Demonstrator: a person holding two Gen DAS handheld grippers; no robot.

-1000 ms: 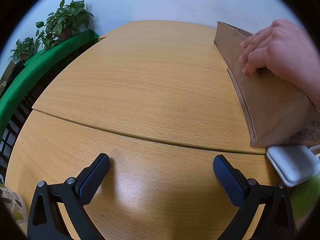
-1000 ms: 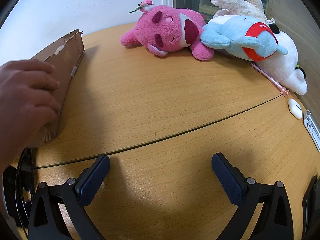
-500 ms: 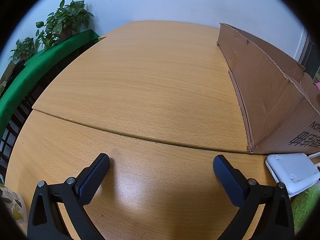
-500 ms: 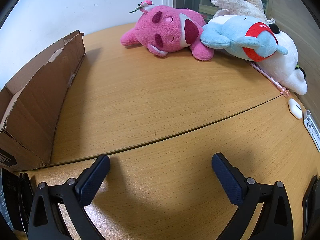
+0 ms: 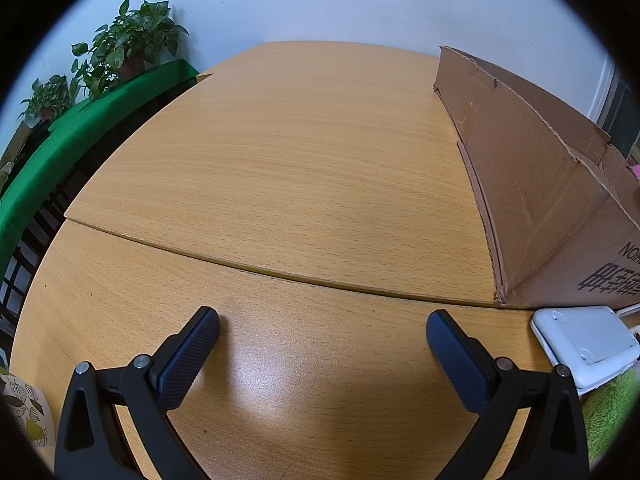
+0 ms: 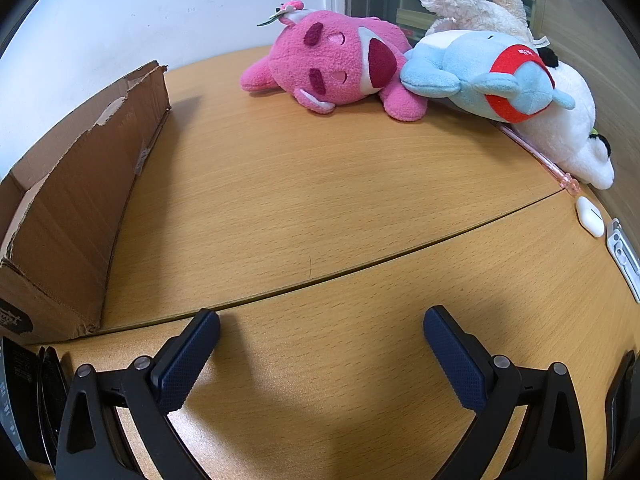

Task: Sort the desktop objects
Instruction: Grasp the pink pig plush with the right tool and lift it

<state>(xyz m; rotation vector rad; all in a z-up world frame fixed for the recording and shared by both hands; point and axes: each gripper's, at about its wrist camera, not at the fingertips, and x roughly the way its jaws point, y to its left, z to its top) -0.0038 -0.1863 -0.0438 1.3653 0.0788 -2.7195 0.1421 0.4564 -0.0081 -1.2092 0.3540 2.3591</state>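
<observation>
An open cardboard box (image 5: 532, 184) stands on the wooden table, at the right in the left wrist view and at the left in the right wrist view (image 6: 76, 208). A pink plush (image 6: 340, 64), a blue plush (image 6: 488, 76) and a white plush (image 6: 568, 136) lie at the table's far right. A white flat device (image 5: 584, 344) lies in front of the box. My left gripper (image 5: 322, 338) is open and empty above bare table. My right gripper (image 6: 320, 336) is open and empty above bare table.
A white earbud case (image 6: 589, 216), a pink pen (image 6: 536, 152) and a white clip-like item (image 6: 622, 252) lie near the right edge. Dark objects (image 6: 36, 392) sit at the lower left. Something fuzzy and green (image 5: 612, 408) lies by the white device. Potted plants (image 5: 124, 48) stand beyond the left edge.
A bare hand that rested on the box's wall one second ago has gone from both views. The grippers and the box have not moved.
</observation>
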